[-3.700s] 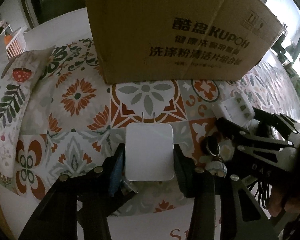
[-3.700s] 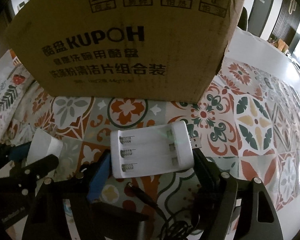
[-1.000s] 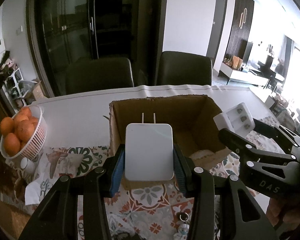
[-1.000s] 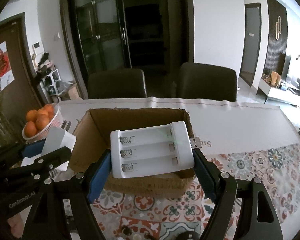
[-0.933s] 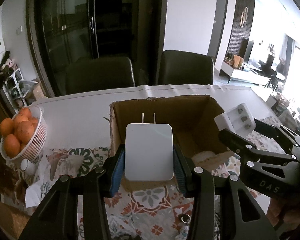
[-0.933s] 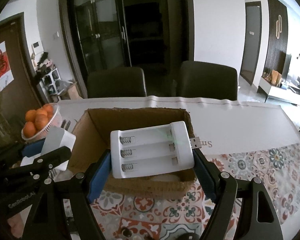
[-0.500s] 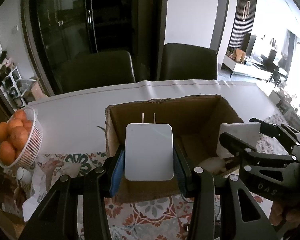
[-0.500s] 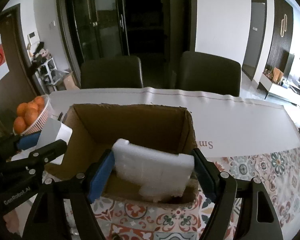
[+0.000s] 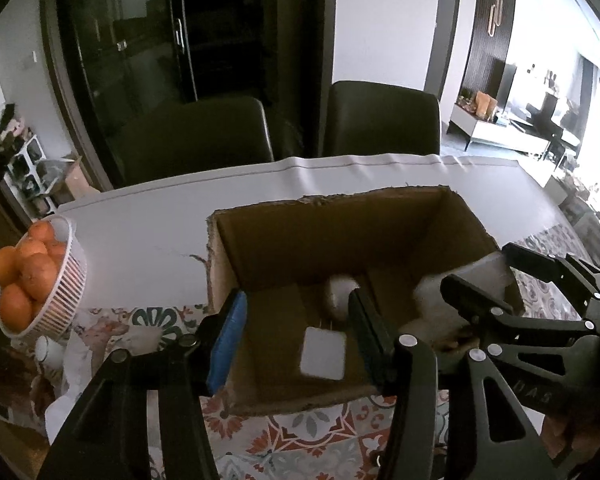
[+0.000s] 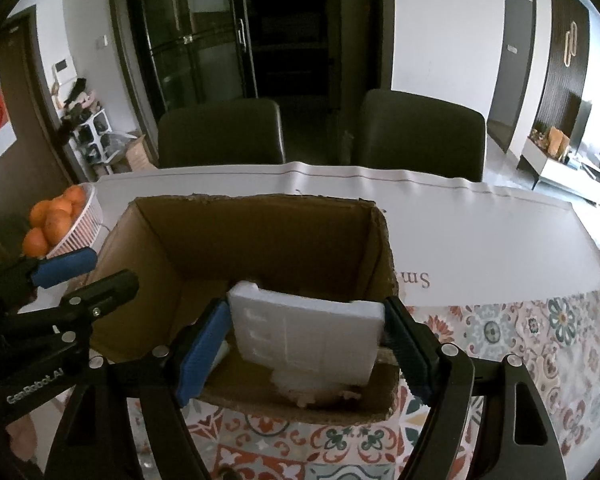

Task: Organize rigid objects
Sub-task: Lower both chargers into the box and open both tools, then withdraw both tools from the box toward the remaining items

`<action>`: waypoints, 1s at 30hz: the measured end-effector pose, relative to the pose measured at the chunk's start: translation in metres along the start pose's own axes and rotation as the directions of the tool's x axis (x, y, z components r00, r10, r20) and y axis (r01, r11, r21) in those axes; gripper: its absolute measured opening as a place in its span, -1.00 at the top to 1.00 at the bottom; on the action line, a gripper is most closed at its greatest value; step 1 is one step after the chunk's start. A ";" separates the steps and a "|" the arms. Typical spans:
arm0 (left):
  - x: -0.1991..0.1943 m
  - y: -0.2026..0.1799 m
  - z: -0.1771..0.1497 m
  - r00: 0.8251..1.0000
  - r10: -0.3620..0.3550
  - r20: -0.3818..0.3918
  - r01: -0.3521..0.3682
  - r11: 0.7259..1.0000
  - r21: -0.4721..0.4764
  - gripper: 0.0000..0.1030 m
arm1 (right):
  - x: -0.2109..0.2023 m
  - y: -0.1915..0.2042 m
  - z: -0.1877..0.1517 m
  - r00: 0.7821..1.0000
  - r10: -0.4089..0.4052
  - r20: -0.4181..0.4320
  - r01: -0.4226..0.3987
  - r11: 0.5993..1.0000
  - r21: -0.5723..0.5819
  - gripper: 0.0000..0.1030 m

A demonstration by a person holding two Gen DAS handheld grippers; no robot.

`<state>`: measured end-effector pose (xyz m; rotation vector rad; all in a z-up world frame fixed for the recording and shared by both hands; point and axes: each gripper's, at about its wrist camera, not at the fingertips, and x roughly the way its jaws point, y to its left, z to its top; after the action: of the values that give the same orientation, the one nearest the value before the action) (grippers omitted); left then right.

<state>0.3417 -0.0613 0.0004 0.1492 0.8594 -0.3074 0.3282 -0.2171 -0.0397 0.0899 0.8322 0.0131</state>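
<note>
While the left tool (image 9: pixel 296 340) has just been spread apart, the charger (image 9: pixel 323 353) is seen loose inside the box (image 10: pixel 380 248); the battery holder (image 10: pixel 306 334), clamped crookedly in the right tool (image 10: pixel 306 350) at lower centre, could snag on the rim if released.

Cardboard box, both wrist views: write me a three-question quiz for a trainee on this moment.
1. True or false: the white charger is inside the cardboard box.
2. Which claw grips the white battery holder? A: left. B: right.
3. Fill in: the basket beside the box holds ____.

Key:
1. True. It sits below the left claw, whose jaws have just been opening and press on nothing.
2. B, the right claw.
3. Oranges.
</note>
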 end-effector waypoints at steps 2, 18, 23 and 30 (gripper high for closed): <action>-0.004 0.000 -0.002 1.000 0.007 0.008 -0.007 1.000 0.000 -0.02 | -0.001 -0.001 0.000 1.000 0.000 0.000 0.000 1.000 0.005 -0.57; -0.045 0.005 -0.032 0.999 0.020 0.050 -0.018 0.999 -0.032 -0.09 | -0.048 0.017 -0.019 0.996 -0.049 0.078 0.051 0.999 -0.017 -0.57; -0.062 0.002 -0.043 0.997 0.031 0.070 -0.030 0.999 -0.021 -0.09 | -0.066 0.021 -0.030 0.994 -0.053 0.100 0.055 0.998 -0.019 -0.57; -0.080 -0.005 -0.061 0.995 0.026 0.096 -0.026 1.000 -0.010 -0.09 | -0.086 0.018 -0.047 0.991 -0.052 0.120 0.052 0.999 -0.005 -0.57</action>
<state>0.2469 -0.0347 0.0223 0.1363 0.7623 -0.2841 0.2357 -0.1992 -0.0059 0.0609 0.7145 -0.0378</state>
